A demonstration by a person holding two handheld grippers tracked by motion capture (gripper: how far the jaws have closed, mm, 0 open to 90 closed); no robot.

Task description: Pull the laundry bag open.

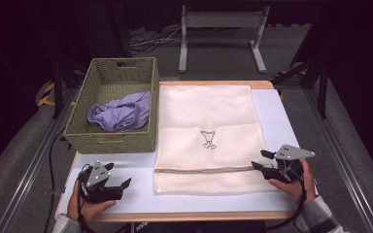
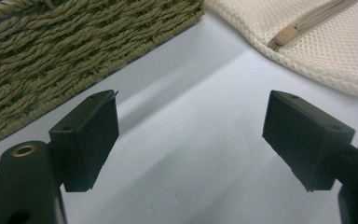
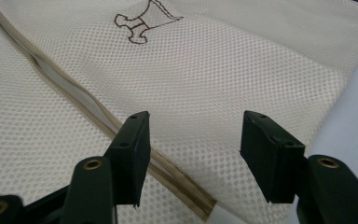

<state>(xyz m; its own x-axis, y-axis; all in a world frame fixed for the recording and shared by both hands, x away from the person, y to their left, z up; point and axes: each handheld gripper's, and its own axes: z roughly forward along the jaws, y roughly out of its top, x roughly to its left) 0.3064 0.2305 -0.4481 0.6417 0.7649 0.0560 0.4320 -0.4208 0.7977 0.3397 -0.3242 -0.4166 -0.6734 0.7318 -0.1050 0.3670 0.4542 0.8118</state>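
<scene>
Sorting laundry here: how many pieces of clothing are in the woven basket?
1 that shows: a crumpled lilac fabric garment lying in the olive-green woven basket at the table's left. More could be hidden beneath it or behind the basket's near wall.

A woven basket (image 1: 110, 104) stands on the counter (image 1: 272, 116), beyond the left fingers and just beside them in the left gripper view. A crumpled lilac cloth (image 1: 121, 112) lies inside it. Far past the right fingers, a grey metal stand (image 1: 222, 36) rests on the floor.
</scene>
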